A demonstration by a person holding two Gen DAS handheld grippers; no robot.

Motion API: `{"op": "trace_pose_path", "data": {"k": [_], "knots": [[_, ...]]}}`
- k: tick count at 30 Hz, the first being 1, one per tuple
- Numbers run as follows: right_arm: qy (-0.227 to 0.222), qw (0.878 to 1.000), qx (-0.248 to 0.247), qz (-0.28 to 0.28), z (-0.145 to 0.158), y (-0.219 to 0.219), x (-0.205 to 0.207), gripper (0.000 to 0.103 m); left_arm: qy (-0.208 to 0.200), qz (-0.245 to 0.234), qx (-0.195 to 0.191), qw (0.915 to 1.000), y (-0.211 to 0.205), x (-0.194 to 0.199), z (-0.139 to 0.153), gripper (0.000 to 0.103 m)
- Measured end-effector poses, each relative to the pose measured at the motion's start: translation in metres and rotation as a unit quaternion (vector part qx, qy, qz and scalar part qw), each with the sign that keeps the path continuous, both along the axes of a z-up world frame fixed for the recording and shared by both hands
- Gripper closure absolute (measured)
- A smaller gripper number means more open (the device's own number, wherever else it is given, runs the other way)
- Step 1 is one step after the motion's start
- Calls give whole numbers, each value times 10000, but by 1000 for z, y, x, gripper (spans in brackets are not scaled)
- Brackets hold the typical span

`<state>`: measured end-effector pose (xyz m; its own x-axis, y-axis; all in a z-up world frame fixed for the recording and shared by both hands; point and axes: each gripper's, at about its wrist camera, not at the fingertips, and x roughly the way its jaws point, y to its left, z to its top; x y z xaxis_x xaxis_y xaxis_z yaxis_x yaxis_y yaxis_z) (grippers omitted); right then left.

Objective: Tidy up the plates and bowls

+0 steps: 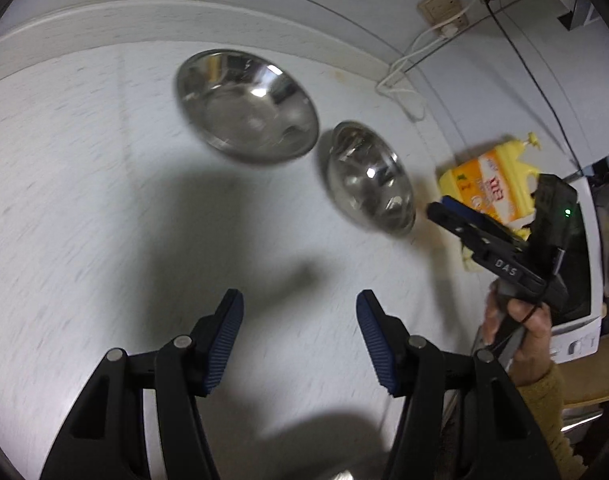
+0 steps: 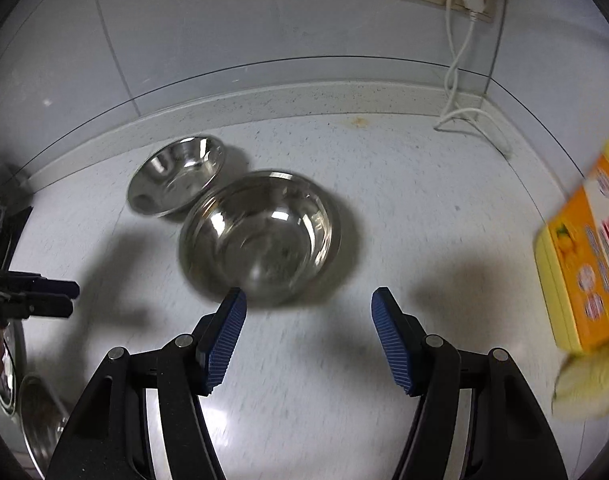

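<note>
Left gripper [image 1: 300,344]: jaws apart, empty.
Right gripper [image 2: 308,344]: jaws apart, empty.
Large bowl [image 2: 260,236]: on bench [image 2: 404,208], touching small bowl [image 2: 176,176].
Yellow bottle [image 2: 584,264]: far right.

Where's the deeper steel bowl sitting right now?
In the right wrist view the deeper steel bowl stands upright on the white countertop, just ahead of the open right gripper, beside the shallower steel bowl behind it to the left.

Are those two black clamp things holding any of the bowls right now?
No. Both the left gripper and the right gripper are open with nothing between their fingers. The two steel bowls sit free on the counter.
</note>
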<state>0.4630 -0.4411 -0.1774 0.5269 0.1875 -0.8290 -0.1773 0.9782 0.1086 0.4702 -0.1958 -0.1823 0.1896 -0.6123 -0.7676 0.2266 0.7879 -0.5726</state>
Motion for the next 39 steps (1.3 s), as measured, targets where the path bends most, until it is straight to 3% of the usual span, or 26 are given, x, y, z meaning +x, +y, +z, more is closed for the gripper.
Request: {"op": "trace_pose_path", "data": {"k": [5,10,16,23,26,28,39], "knots": [[43,9995,309,-2,-8,-6,33,43,-76,87,-492,9987,-17,27,-10,48],[214,9994,217,148,-23,0,54,43,-167,109,-844,9962,-39,47,-13,48],[291,9987,272,307,-34,3,62,45,-97,88,-765,9970,-66,62,-19,48],[351,9984,249,366,-42,6,66,69,158,149,-542,9983,-83,72,-34,52],[398,9984,233,329,-44,4,64,81,188,114,-489,9986,-87,73,-39,66],[447,9982,223,319,-47,3,63,89,178,58,-431,9989,-90,73,-41,83],[563,9972,357,342,-40,-7,30,92,269,-407,-413,9980,-92,40,-30,86]]}}
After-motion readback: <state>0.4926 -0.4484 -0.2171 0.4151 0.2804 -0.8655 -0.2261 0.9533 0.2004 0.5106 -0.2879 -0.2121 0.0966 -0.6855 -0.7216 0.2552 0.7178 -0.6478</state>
